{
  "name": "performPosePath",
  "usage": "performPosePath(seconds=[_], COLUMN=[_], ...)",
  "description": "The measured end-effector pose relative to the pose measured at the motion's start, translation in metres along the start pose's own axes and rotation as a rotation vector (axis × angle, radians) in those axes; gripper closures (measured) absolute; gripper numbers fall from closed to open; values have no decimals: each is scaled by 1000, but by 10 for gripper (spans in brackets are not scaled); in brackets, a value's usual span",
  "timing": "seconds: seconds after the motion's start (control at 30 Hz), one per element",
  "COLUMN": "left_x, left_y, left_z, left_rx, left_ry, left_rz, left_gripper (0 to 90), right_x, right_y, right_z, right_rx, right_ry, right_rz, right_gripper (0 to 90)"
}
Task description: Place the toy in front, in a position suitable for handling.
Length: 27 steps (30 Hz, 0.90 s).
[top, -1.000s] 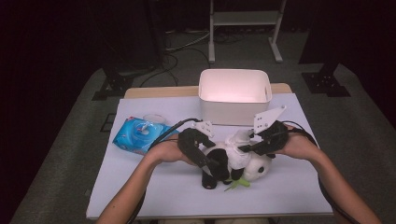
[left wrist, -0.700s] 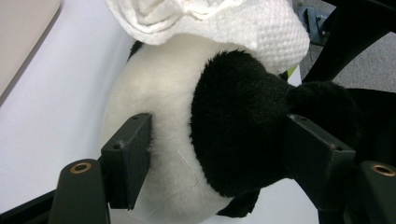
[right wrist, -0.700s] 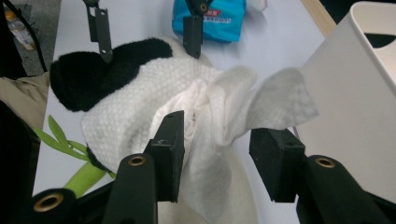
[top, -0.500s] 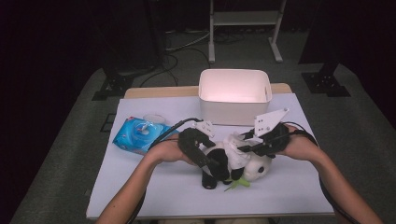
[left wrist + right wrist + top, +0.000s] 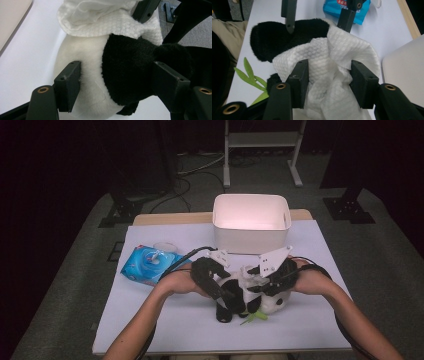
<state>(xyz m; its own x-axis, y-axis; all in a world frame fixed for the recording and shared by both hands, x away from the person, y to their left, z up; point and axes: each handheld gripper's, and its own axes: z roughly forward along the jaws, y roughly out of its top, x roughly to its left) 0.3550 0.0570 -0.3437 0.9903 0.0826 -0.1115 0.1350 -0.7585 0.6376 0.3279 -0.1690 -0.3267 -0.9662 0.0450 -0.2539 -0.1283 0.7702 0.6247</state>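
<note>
A black and white panda plush [image 5: 274, 303] lies on the white table cover [image 5: 175, 330] in front of me. My left gripper [image 5: 227, 306] reaches in from the left, and its jaws press on the panda's body [image 5: 125, 70], one pad on white fur and one on black. A white wet wipe [image 5: 332, 62] is draped over the plush. My right gripper [image 5: 328, 80] sits over it from the right [image 5: 256, 287]. Its jaws have just been opening, and the bunched wipe lies between the pads. The left gripper's fingers [image 5: 289, 15] show beyond the panda.
A white plastic bin [image 5: 250, 217] stands just behind the plush. A blue pack of wet wipes [image 5: 150, 262] lies to the left. A green leaf piece [image 5: 255, 317] sticks out from under the panda, towards the table's near edge.
My right gripper has shifted a little to the left over the panda with the wipe under it. The left gripper and the plush have stayed put.
</note>
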Motion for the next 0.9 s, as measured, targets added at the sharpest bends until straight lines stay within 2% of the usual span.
performPosePath(seconds=[0.13, 0.23, 0.43, 0.47, 0.57, 0.7, 0.73, 0.77, 0.8, 0.87, 0.9], left_x=[-1, -1, -1, -1, -1, -1, -2, -2, -2, -2, -3], left_y=[0, 0, -1, -1, -1, -1, 0, 0, 0, 0, 0], left_z=[0, 0, 0, 0, 0, 0, 0, 0, 0, 0, 0], left_rx=[7, 8, 7, 7, 3, 4, 5, 8, 8, 8, 6], left_ry=[5, 5, 1, -1, -6, -10, -8, -7, -7, -8, -10], left_rz=[1, -1, 6, 8, 9, 11, 12, 11, 11, 10, 13], left_gripper=[279, 279, 279, 279, 279, 279, 279, 279, 279, 279, 279], right_x=[-2, -4, -3, -4, -6, -8, -9, -8, -8, -8, -10], right_y=[0, -3, -5, -4, -5, -12, -14, -14, -13, -13, -12], right_z=[5, 7, 7, 4, -2, -7, -6, -5, -3, -3, -3], right_rx=[12, 1, 1, 9, 17, 34, 38, 40, 45, 50, 69], right_ry=[8, 30, 24, 24, 18, 10, 19, 19, 15, 19, 7], right_rz=[13, 40, 54, 56, 55, 82, 94, 88, 80, 68, 70], right_gripper=[518, 558, 730, 784, 840, 832, 826, 810, 755, 734, 623])
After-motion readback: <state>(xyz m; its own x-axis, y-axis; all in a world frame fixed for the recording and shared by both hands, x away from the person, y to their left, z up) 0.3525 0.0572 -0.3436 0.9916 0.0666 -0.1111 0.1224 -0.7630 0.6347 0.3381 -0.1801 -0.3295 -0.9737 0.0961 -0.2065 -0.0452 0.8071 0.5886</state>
